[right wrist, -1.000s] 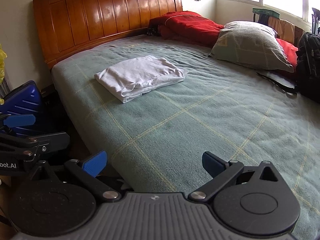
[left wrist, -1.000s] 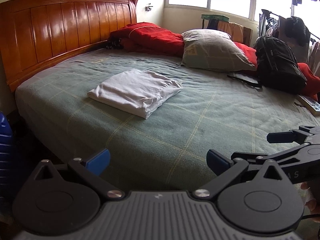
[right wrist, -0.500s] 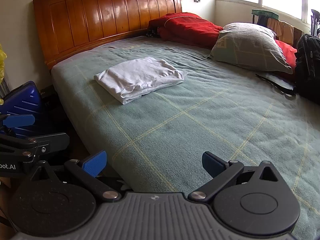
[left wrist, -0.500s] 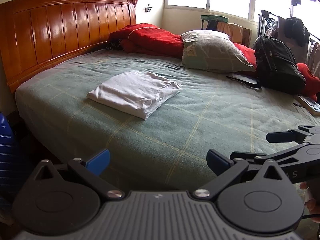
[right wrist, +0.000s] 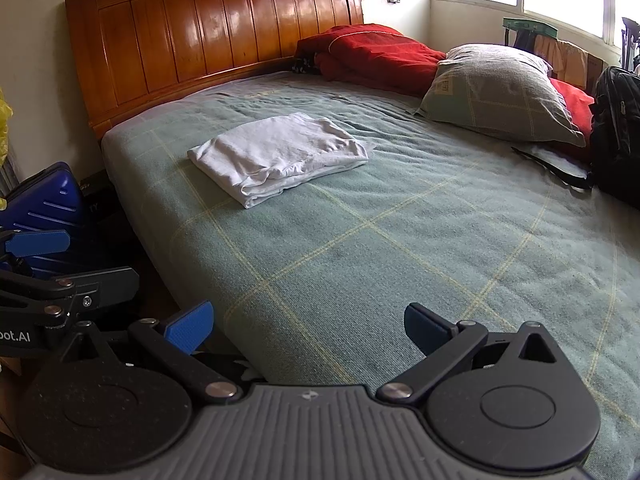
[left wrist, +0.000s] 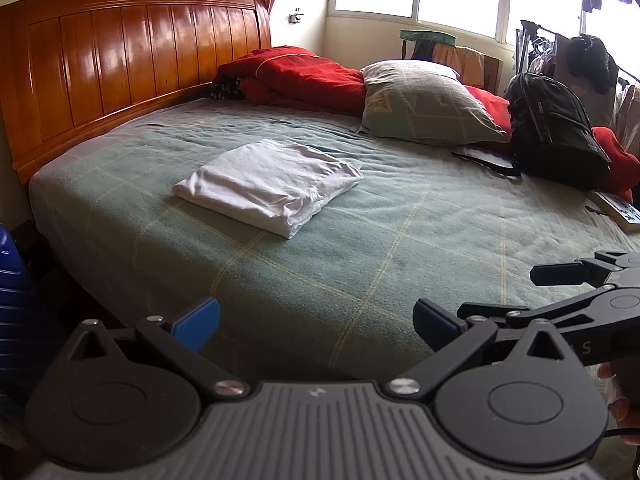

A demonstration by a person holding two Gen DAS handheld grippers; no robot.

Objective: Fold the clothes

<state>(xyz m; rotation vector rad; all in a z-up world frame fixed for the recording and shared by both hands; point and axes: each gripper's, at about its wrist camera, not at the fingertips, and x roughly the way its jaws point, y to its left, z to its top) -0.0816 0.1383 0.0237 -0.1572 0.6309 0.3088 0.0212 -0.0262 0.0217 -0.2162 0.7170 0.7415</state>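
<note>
Left wrist view: my left gripper (left wrist: 316,320) is spread wide with nothing between the blue pads, hanging over the near edge of the bed (left wrist: 400,248). The folded white garment (left wrist: 268,186) lies ahead and slightly left of the fingers, well apart, flat on the green blanket. It's a soft, wrinkled cotton-looking rectangle with stacked layers showing at the near edge. The blanket is coarse weave with a thin yellow grid. The right gripper (left wrist: 480,300) pokes in from the right, black linkage.

Right wrist view: that gripper (right wrist: 308,326) is also spread wide and holding nothing, over the near bed edge. The garment (right wrist: 280,156) sits ahead and left of the fingers, well apart, with its layered fold edge facing me. Further back: a glossy slatted wooden headboard (right wrist: 216,36), a bunched red quilt (right wrist: 372,54) and a plump grey-green pillow (right wrist: 500,88). A ribbed hard-shell blue suitcase (right wrist: 40,200) stands on the left beside the bed.
</note>
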